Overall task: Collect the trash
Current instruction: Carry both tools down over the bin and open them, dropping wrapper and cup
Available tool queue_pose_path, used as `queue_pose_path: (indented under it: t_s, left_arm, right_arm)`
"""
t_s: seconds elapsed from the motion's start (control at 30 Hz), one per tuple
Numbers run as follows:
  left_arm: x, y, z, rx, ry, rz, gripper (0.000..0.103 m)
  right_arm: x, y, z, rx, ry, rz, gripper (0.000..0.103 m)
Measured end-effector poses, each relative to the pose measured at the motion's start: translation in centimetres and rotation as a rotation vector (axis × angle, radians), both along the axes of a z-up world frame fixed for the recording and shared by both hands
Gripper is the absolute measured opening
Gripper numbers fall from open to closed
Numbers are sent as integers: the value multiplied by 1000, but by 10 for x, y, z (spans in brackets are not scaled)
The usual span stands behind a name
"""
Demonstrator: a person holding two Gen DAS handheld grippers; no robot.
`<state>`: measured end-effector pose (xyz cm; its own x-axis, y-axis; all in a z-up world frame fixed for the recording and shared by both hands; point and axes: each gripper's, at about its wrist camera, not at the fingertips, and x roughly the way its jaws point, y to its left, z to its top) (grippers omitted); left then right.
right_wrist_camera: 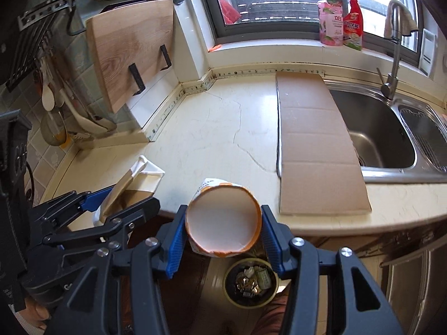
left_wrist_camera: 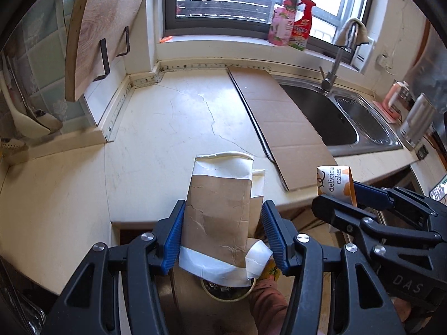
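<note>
Brown paper with white ends fills the left tool (left_wrist_camera: 223,231): it is a flattened paper bag (left_wrist_camera: 220,217), and both blue pads press on its sides, so this tool is clenched on it. The right tool (right_wrist_camera: 223,231) grips a paper cake cup (right_wrist_camera: 223,223) with an orange rim, its open mouth turned toward the camera; the pads squeeze it from both sides. In the left wrist view the same cup shows the words "delicious cakes".

Both pieces of trash hang past the front edge of the tabletop (left_wrist_camera: 167,111), not on it. Just below each tool stands a small round bin (right_wrist_camera: 251,282) on the floor, already with some scraps inside.

The step in hand seems to be the carrying of the two items to the bin. The next move probably calls for bringing each tool directly above the bin mouth, one after the other because the opening looks narrow, and then loosening the pads. The long bag may catch on the rim, so it should go in end first.
</note>
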<state>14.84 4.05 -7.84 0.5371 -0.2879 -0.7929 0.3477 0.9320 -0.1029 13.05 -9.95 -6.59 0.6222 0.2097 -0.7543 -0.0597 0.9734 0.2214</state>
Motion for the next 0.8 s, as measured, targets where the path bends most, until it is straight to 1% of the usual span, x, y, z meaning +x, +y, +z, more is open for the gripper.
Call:
queue_pose_path:
  t_s: [0.1, 0.2, 0.4, 0.57, 0.6, 0.67, 0.8]
  left_arm:
    - [-16, 2, -6, -11, 14, -23, 53]
    - [-29, 3, -15, -5, 35, -32, 53]
    - [-39, 3, -51, 8, 117, -28, 53]
    - [-44, 0, -96, 23, 194, -20, 53]
    - [-45, -1, -109, 25, 217, -15, 53]
    - [-45, -2, -129, 25, 246, -7, 53]
    - [-42, -4, -184, 33, 304, 26, 53]
  right_arm:
    - [-19, 3, -2, -17, 10, -3, 50]
    - [-34, 3, -11, -12, 43, -4, 50]
    - [-47, 1, -46, -4, 144, -12, 51]
    - [-51, -1, -89, -14, 230, -17, 51]
    - [-51, -2, -98, -11, 247, -19, 51]
    - [-51, -4, -122, -10, 286, -24, 51]
    - [-46, -9, -174, -12, 352, -27, 51]
